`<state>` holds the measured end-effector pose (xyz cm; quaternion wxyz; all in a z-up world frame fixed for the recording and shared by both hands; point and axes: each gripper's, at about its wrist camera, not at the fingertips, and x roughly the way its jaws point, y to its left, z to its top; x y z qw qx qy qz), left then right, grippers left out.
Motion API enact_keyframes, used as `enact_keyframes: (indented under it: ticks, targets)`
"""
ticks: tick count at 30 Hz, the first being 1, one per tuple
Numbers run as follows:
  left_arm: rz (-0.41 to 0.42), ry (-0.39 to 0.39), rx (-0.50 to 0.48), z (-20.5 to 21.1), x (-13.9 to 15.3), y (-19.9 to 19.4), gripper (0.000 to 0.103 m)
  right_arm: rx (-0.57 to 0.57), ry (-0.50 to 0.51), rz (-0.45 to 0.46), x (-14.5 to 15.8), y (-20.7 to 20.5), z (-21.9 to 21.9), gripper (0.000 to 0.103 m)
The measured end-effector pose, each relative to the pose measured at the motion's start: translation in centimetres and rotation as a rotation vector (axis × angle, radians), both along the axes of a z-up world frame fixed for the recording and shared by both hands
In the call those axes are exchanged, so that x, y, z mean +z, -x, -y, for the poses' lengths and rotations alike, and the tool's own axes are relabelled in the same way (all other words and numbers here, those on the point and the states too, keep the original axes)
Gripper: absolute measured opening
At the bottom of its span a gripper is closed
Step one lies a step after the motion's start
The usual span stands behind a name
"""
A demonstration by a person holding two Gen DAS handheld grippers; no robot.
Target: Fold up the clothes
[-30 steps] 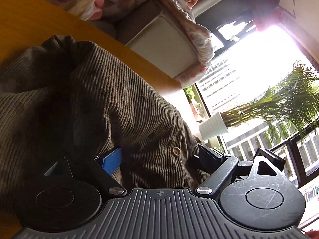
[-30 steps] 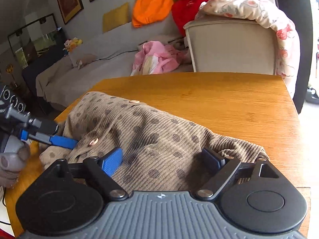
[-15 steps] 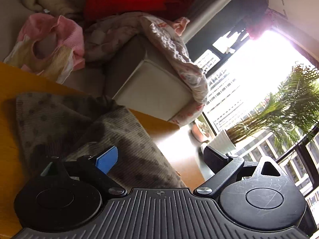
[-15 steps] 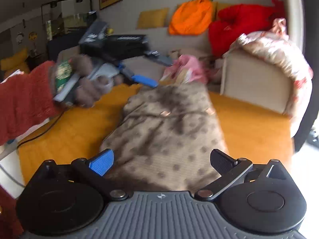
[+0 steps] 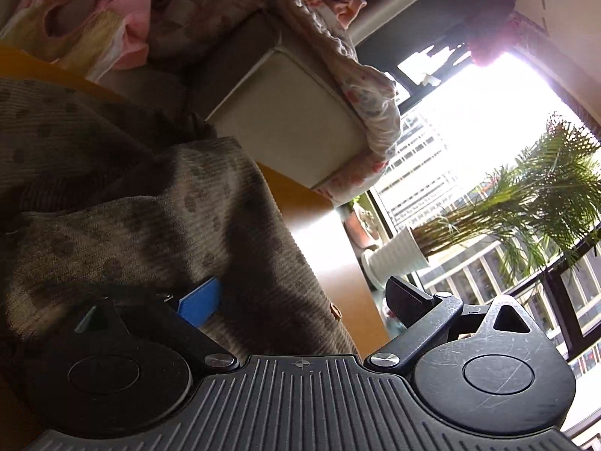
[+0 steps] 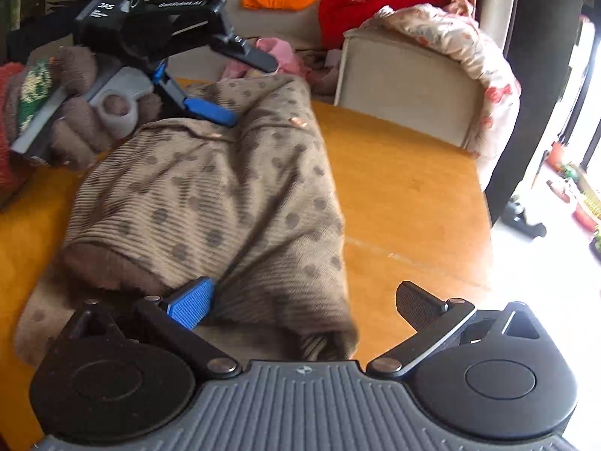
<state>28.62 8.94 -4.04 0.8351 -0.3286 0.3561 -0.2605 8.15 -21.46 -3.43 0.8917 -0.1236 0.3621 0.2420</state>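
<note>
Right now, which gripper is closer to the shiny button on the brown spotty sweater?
Left. The left gripper hovers open just beside the button at the sweater's far end; the right gripper sits open at the near end.

Folded brown dotted garment (image 6: 225, 195) on table (image 6: 405, 195)

Red sleeve (image 6: 7, 143), brown glove (image 6: 86, 127), black gripper (image 6: 300, 304) with blue pad.

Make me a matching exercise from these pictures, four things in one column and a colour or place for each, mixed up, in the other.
Things:
1. spotted garment
2. potted palm
3. floral blanket
4. left gripper

Matches:
A. draped over the armchair
B. open, over the garment's far end
C. by the window
D. lying bunched on the wooden table

Pairs: 1-D, 2-C, 3-A, 4-B
</note>
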Motion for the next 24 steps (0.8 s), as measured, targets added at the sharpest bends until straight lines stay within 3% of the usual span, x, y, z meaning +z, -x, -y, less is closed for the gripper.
enact_keyframes:
  ticks: [2, 5, 8, 11, 14, 17, 24]
  targets:
    - [0.016, -0.019, 0.027, -0.9, 0.9, 1.3, 0.099, 0.071, -0.031, -0.061, 0.1, 0.8, -0.5, 0.103]
    - [0.066, 0.017, 0.031, -2.4, 2.2, 4.3, 0.1, 0.09, -0.05, 0.038, 2.1, 0.5, -0.4, 0.103]
    - [0.095, 0.034, 0.095, -4.1, 2.2, 6.2, 0.101, 0.028, -0.1, 0.149, 4.9, -3.0, 0.2, 0.103]
    - [0.041, 0.036, 0.154, -5.4, 0.7, 5.8, 0.101, -0.024, -0.107, 0.203, 6.5, -8.2, -0.9, 0.103]
    - [-0.028, 0.05, 0.183, -6.1, -1.0, 4.0, 0.101, -0.037, 0.01, 0.213, 4.7, -12.7, -4.1, 0.103]
    - [-0.04, 0.065, 0.188, -6.5, -1.6, 2.8, 0.101, -0.031, 0.124, 0.206, 1.5, -14.5, -6.4, 0.103]
    - [-0.001, 0.012, 0.176, -5.8, -0.4, -0.2, 0.1, -0.14, 0.049, 0.139, 0.5, -10.6, -3.4, 0.103]
